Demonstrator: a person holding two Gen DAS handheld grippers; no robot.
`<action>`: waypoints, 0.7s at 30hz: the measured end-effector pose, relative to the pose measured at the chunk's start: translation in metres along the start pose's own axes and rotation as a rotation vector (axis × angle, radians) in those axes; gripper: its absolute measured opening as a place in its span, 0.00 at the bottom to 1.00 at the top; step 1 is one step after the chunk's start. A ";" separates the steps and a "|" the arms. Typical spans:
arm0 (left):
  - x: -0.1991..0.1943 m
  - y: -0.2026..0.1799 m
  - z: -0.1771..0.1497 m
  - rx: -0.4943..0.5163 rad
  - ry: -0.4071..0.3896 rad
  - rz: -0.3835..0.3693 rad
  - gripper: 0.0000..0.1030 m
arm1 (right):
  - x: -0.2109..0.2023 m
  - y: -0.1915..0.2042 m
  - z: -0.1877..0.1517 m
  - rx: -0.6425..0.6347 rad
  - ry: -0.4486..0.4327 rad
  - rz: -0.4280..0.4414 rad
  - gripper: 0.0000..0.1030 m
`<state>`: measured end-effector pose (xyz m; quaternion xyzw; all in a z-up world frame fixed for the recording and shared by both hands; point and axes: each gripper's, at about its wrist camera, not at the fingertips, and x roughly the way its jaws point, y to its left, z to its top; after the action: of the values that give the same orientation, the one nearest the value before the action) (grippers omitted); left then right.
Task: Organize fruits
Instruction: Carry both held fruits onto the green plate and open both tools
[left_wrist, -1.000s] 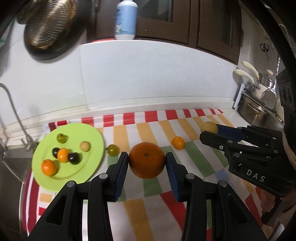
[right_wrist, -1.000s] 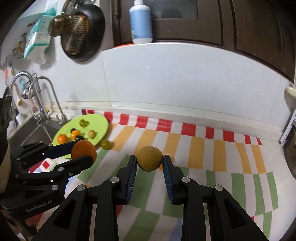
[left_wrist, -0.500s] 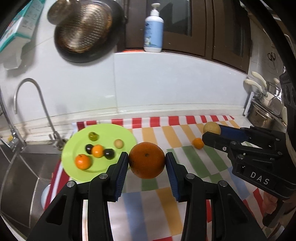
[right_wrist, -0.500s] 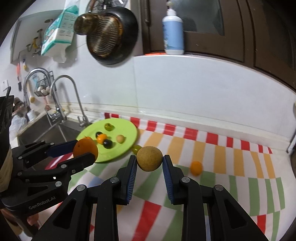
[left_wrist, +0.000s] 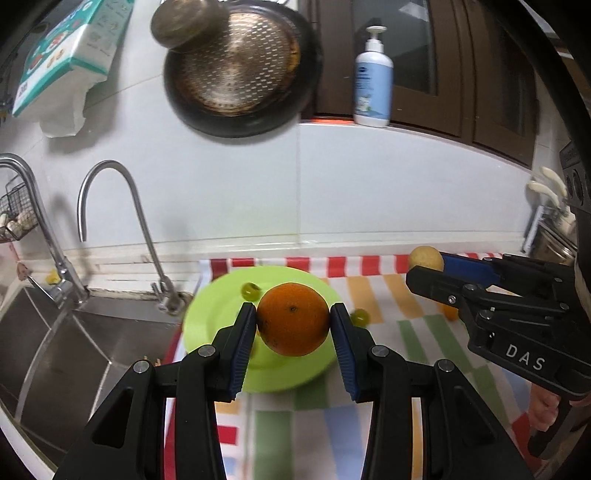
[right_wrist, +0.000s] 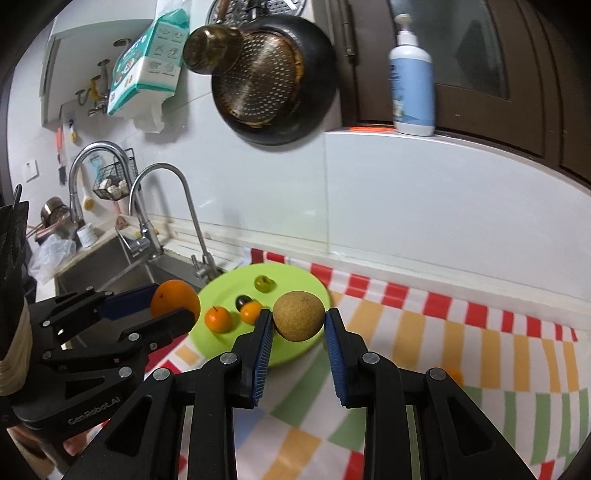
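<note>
- the left gripper pinches a big orange across its widest part, blue pads pressed on both sides; the fruit hangs in the air in front of the green plate, off the cloth.
- the right gripper clamps a rough tan-yellow round fruit the same way, held up over the near right edge of the plate as its own view shows it.
- on the plate lie two small oranges, a dark fruit and a green one; one more small green fruit sits on the striped cloth just right of the plate, and a small orange fruit lies further right on the cloth.
- the sink lies just left of the plate, so a dropped fruit could roll into it.
- the orange looks firm and fairly heavy, with a smooth waxy skin that could slip; a hold across the middle, as now, seems safest.
- the tan fruit looks lighter and its coarse skin should give better grip, though hard squeezing may bruise it.
- both are round and will likely roll once set down, so a low, gentle release in a bare part of the plate seems wise.
</note>
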<state>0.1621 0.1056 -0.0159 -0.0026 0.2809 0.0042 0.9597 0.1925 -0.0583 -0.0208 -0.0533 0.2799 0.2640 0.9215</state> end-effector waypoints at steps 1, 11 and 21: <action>0.002 0.003 0.000 -0.002 0.001 0.007 0.39 | 0.007 0.002 0.003 -0.007 0.004 0.007 0.29; 0.047 0.039 0.000 -0.035 0.041 0.074 0.39 | 0.069 0.013 0.018 -0.034 0.054 0.066 0.29; 0.089 0.063 -0.007 -0.050 0.103 0.098 0.39 | 0.132 0.016 0.019 -0.033 0.133 0.088 0.29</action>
<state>0.2330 0.1695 -0.0697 -0.0131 0.3297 0.0580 0.9422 0.2869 0.0201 -0.0760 -0.0734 0.3384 0.3047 0.8873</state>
